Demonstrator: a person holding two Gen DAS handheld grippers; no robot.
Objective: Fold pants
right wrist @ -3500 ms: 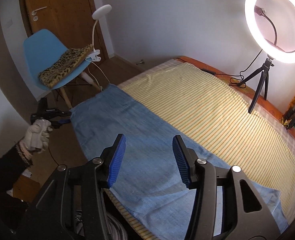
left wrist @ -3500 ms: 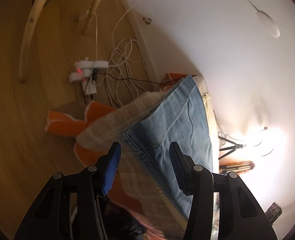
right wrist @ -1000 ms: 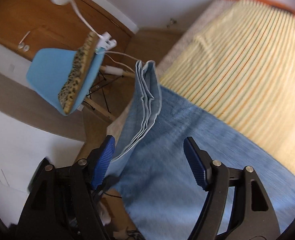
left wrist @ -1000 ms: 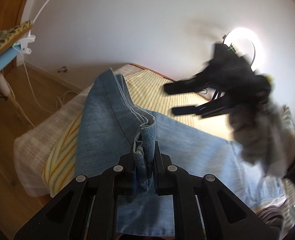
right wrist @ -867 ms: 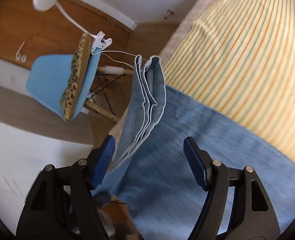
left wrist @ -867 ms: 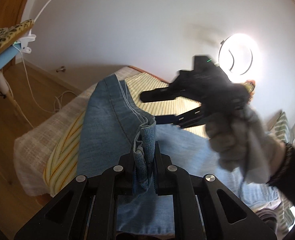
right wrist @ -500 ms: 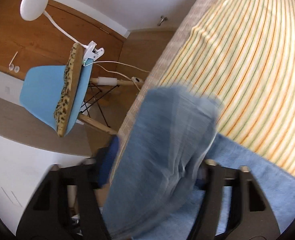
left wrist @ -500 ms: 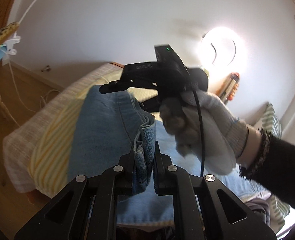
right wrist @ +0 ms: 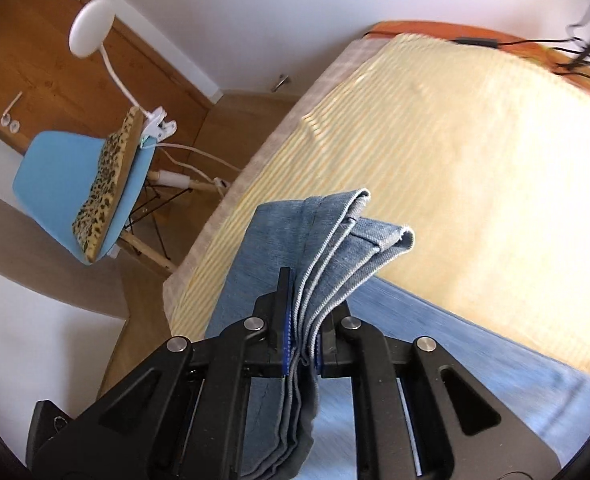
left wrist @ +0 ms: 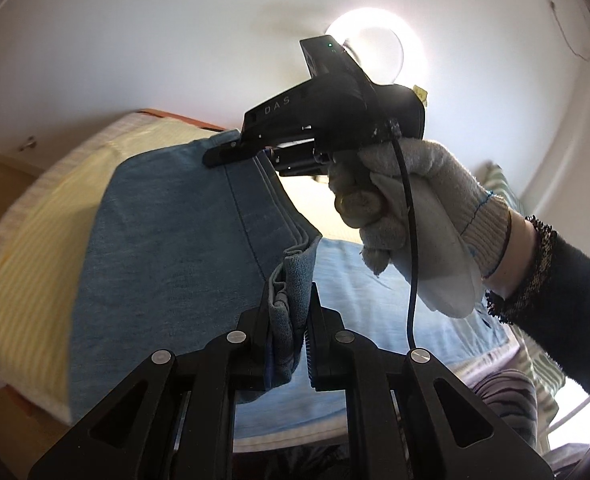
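1. Now the jeans [right wrist: 283, 248] are lifted at one end off the striped bed [right wrist: 475, 168], the rest lying across it.
2. Right claw [right wrist: 301, 350] has just snapped closed onto the stacked hems; a second ago it gaped.
3. Left claw [left wrist: 289, 330] stays clamped on denim.
4. Both ends gripped, so the fold can be carried over.

Left gripper [left wrist: 289, 336]: we see black angular arms with round silver screws and ridged pads.
Right gripper [right wrist: 302, 338]: ours has the same black frame and silver screws; its one visible pad is blue and ridged.
Right gripper housing: black, with pale "DAS" lettering and a small green light (a thin black cable hangs from it).
Right hand [left wrist: 411, 216]: we wear a pale grey knit glove.
Sleeve [left wrist: 567, 304]: dark, with a speckled cuff.
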